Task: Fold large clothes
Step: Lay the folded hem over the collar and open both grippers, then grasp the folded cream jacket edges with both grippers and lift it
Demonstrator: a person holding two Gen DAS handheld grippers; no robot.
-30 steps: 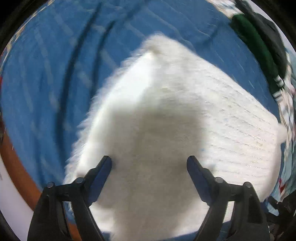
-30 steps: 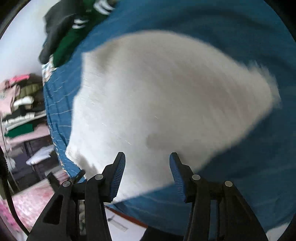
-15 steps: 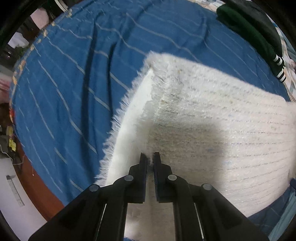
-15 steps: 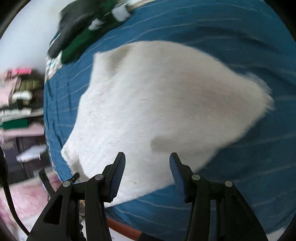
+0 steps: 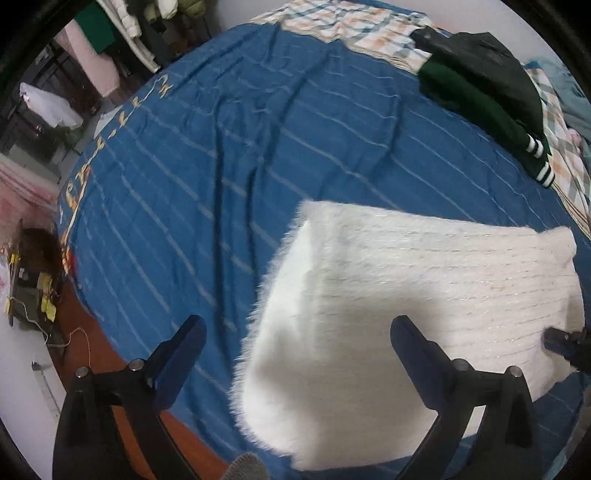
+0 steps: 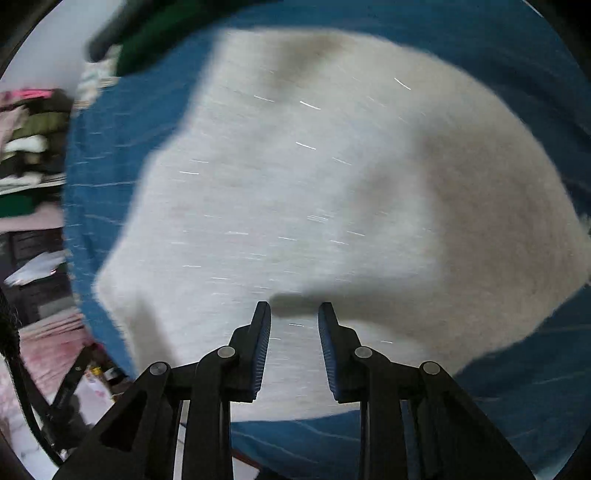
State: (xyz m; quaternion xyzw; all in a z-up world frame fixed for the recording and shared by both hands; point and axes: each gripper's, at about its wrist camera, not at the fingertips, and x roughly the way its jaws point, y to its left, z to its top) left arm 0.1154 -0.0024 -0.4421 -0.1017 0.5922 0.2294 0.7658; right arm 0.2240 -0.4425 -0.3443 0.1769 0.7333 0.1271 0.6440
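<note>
While the blue striped bedspread [image 5: 229,155] fills most of both views, everything else is best placed against it. Largest on it is the white fuzzy sweater [image 5: 388,314], lying in a folded, roughly rectangular block near the bedspread's front edge, its furry side edge facing the open blue area. At the bedspread's far corner, well apart from the sweater, lies a dark green and black garment [image 5: 484,88] with striped cuffs, partly on a checked sheet [image 5: 354,29].

Above the bedspread's front edge hovers the left tool [image 5: 295,343], jaws spread wide and empty, one finger over bare blue cloth and the other over the sweater. The right tool [image 6: 294,332] hangs over the middle of the sweater with its jaws apart by a narrow gap, nothing between them; that view is streaked with motion blur, so whether its tips touch the knit cannot be told.

Judging by the block shape, the fold looks far along, perhaps needing a final tidy or a move toward the other garment. The risk is the pile itself: long, slippery fuzz and thick layers mean a shallow pinch could catch only the top layer, peeling the fold open when lifted. Dragging rather than lifting could also ruck the loose bedspread and skew the stack.
</note>
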